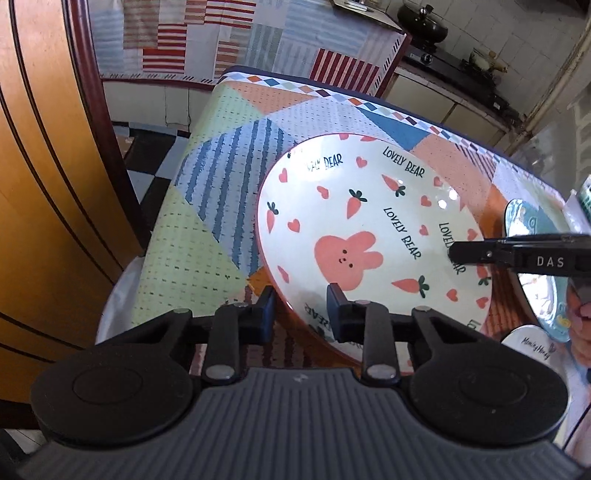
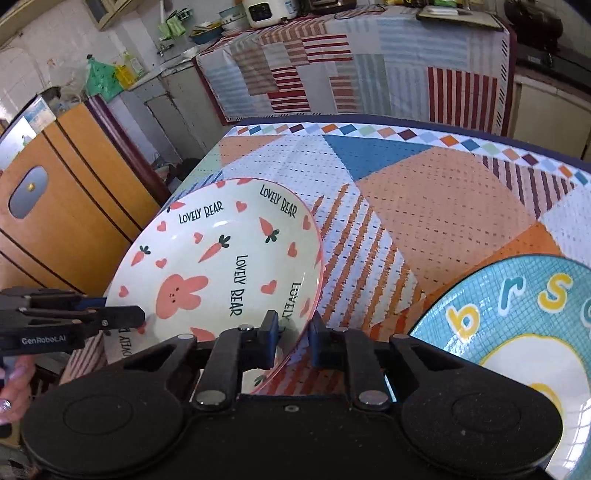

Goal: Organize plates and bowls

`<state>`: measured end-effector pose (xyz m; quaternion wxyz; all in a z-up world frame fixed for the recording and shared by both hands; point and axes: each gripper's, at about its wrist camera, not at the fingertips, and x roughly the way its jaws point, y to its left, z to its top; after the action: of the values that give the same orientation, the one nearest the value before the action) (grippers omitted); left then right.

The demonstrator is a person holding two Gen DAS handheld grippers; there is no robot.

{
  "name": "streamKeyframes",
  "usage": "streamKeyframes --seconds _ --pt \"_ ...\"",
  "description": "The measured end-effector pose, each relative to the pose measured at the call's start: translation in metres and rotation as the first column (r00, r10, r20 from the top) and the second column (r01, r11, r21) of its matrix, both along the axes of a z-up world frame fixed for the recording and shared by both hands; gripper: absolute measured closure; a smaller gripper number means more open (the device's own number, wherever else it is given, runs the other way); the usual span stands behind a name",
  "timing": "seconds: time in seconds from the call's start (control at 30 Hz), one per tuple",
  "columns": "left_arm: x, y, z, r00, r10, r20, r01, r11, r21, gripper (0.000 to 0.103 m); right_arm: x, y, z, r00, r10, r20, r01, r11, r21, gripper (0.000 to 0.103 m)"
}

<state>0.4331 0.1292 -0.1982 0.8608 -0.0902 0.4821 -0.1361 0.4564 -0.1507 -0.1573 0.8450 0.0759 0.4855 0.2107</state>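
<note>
**Rabbit plate pinched from two sides**

Cream rabbit plate [image 1: 369, 236] at frame centre on patchwork tablecloth [image 1: 207, 206]. Pinched at near rim by left gripper [image 1: 301, 314], at opposite rim by right gripper [image 2: 293, 339]. Lower right: blue letter plate [image 2: 517, 332], just beside.

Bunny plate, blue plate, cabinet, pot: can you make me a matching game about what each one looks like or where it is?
Things:
1. bunny plate
2. blue plate
3. cabinet
4. pot

Clues:
A. black, far at the back
B. orange wood
C. rim between the jaws
D. fried egg and letters on it

Pairs: 1-C, 2-D, 3-B, 4-A
</note>
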Motion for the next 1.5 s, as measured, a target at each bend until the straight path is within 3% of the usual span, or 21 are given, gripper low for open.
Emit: streamKeyframes --seconds 0.1,0.37,0.63,1.1,1.5 --pt "-0.001 -0.005 0.000 1.000 0.007 0.012 -0.007 1.000 0.017 0.079 0.000 -0.004 -0.005 1.000 -0.012 0.006 0.012 0.999 0.038 0.085" --pt "-0.004 -0.010 0.011 1.000 0.026 -0.013 -0.026 0.999 0.041 0.079 -0.010 0.002 0.005 0.998 0.020 0.066 -0.019 1.000 -0.009 0.083" --pt "-0.042 -0.021 0.056 0.999 -0.020 0.039 0.018 0.999 0.051 0.079 -0.036 -0.012 0.041 0.996 0.036 0.078 -0.036 0.999 0.001 0.083" --pt "-0.133 -0.046 0.130 0.986 -0.140 0.089 0.134 0.989 0.069 0.079 -0.137 -0.042 0.102 0.991 -0.015 0.135 0.012 1.000 0.024 0.083" --pt "-0.184 -0.068 0.126 0.983 -0.180 0.044 0.176 0.982 0.073 0.078 -0.215 -0.064 0.102 0.986 -0.040 0.161 0.036 0.999 0.023 0.083"
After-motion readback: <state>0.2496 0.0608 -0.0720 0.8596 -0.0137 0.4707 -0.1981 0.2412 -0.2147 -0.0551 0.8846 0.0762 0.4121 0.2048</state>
